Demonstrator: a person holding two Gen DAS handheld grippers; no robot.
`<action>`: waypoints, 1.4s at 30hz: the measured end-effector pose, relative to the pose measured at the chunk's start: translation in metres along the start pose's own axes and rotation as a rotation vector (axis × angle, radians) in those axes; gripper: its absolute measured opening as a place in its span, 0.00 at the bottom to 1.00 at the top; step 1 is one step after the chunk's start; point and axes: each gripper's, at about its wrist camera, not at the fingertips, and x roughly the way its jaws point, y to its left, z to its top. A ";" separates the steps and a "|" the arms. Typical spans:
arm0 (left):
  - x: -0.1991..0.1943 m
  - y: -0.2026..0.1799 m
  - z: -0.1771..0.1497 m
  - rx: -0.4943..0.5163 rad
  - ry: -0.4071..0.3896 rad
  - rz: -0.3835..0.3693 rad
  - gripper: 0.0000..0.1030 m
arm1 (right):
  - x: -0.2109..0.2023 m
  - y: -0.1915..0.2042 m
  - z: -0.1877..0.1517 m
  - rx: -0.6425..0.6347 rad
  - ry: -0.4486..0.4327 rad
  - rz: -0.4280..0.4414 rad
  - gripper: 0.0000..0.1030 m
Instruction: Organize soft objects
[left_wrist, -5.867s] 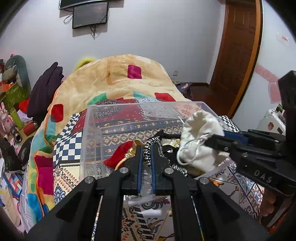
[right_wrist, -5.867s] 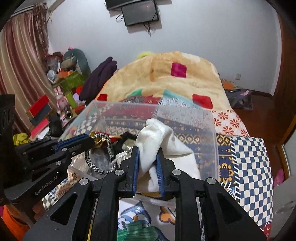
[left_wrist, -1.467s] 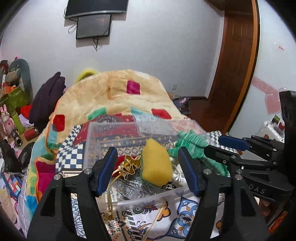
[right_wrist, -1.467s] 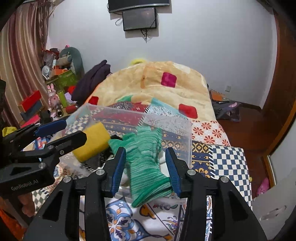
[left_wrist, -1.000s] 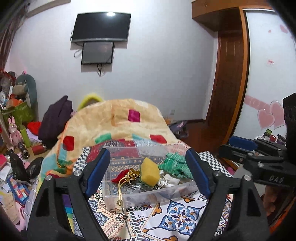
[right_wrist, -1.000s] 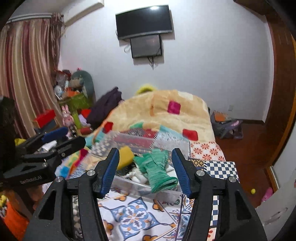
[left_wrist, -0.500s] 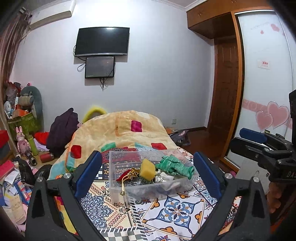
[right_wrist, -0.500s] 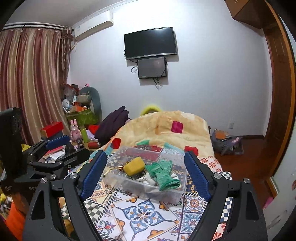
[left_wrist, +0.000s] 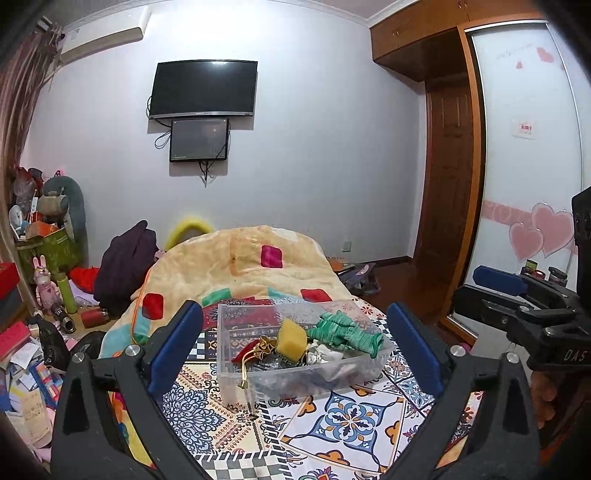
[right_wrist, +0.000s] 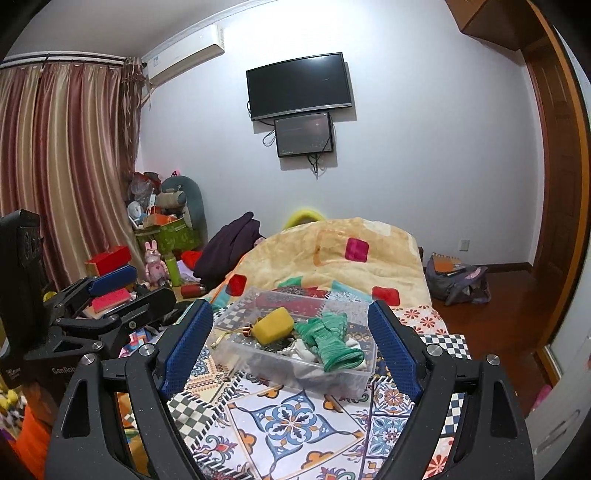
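Both grippers, left (left_wrist: 293, 347) and right (right_wrist: 291, 341), hover with fingers spread wide, empty, above the clear plastic bin (left_wrist: 295, 380) holding a yellow sponge (left_wrist: 291, 338) and green knitted glove (left_wrist: 343, 332).

Clear glossy plastic bin (left_wrist: 295, 384), knitted glove (left_wrist: 343, 332)

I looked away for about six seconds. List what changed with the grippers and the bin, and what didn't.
Both grippers let go: the left gripper and right gripper, shut inside the clear bin before, are now wide open and pulled back. The white pouch was released; a yellow sponge and green knit cloth now lie on top. The bin stayed on the bed.
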 end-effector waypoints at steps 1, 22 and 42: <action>0.000 0.000 0.000 0.001 0.000 0.000 0.98 | 0.000 0.000 0.000 0.000 0.000 0.001 0.82; -0.002 -0.003 0.001 0.010 -0.004 -0.004 0.99 | -0.005 -0.001 0.001 0.009 -0.008 0.006 0.82; -0.002 -0.006 0.000 0.010 -0.002 -0.009 0.99 | -0.006 0.001 0.001 0.011 -0.007 0.009 0.82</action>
